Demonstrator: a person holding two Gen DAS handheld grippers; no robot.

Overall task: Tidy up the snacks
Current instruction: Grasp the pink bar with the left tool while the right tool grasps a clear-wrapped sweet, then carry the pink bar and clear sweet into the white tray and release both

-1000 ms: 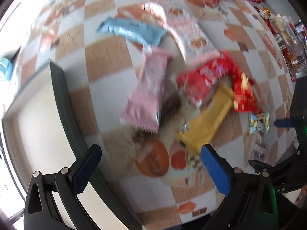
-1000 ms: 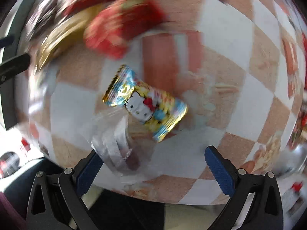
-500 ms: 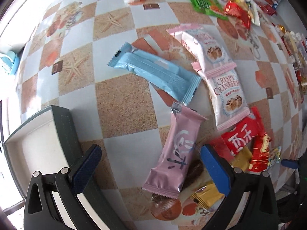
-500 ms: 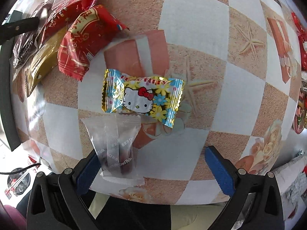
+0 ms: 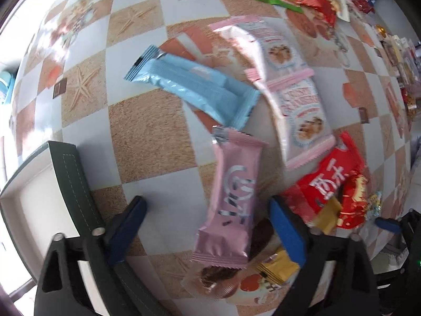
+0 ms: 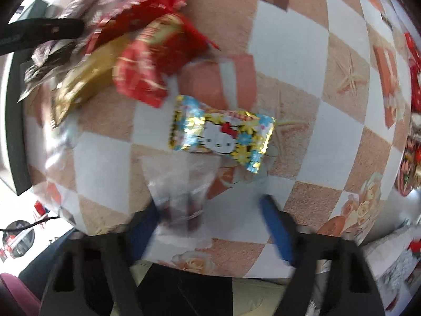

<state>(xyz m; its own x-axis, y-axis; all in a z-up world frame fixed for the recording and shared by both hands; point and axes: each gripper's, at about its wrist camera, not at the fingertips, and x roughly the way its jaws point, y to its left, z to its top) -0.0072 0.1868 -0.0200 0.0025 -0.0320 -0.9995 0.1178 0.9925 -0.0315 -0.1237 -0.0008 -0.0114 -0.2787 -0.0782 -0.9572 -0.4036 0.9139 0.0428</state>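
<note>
Hello Kitty candy (image 6: 222,131) shows the cat face; pink bar's (image 5: 232,192) lettering blurs.

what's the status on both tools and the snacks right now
Left tool open, empty, over long pink foil-wrapped bar. Right tool open, empty, at clear plastic packet; shiny cartoon-cat candy wrapper just beyond. Dark-rimmed box left; nothing blocking.

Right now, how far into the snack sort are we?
Early. The box shows nothing inside where visible. In hand: nothing; left gripper has open jaws around the pink bar, right gripper open near the clear packet. Snacks remain loose.
</note>
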